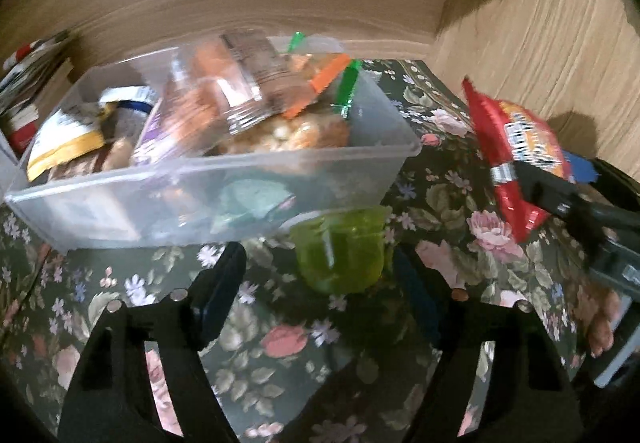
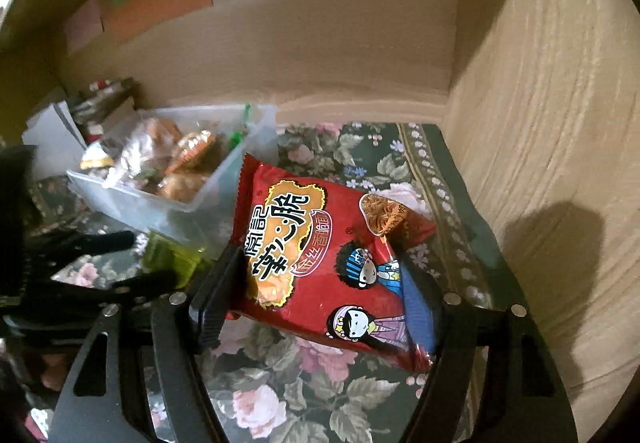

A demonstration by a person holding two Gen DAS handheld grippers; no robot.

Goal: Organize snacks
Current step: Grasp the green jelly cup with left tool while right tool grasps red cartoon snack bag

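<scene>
With the right tool (image 2: 320, 295) pinching the red noodle-snack packet (image 2: 332, 263), lift it clear over the clear bin's rim (image 2: 132, 195), while the spread left tool (image 1: 320, 283) straddles the green jelly cup (image 1: 340, 255).

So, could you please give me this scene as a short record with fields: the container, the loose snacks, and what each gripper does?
container: clear plastic bin, filled with mixed snack packets
surface: floral tablecloth
right gripper: shut on the red snack packet, lifted off the cloth
left gripper: open, fingers either side of the green jelly cup, no firm contact visible
jelly cup position: on the cloth, just in front of the bin
</scene>
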